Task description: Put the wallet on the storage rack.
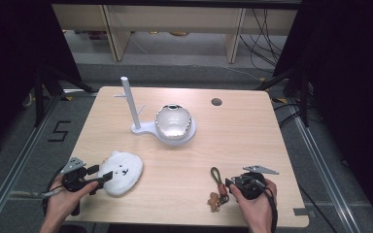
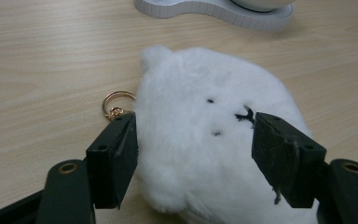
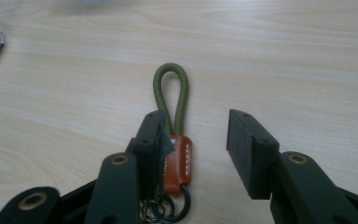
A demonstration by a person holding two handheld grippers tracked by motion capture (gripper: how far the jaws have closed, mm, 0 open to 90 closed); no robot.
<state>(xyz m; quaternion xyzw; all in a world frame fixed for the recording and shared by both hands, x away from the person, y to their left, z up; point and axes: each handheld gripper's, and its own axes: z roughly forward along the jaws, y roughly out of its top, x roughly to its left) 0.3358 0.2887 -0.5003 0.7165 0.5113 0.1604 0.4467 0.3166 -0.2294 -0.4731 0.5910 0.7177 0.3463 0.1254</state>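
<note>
Left gripper [image 1: 97,175] at seven o'clock on the table [image 1: 252,141], jaws wide around the white plush [image 1: 121,172], pads beside the fur, not pressing. Right gripper [image 1: 227,184] at five o'clock, jaws partly open, holding nothing; green loop [image 3: 171,95] of the keychain [image 1: 217,187] lying flat, beside one pad.

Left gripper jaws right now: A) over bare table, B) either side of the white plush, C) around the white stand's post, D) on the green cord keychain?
B: in the left gripper view the left gripper has a jaw on each side of the white plush.
</note>
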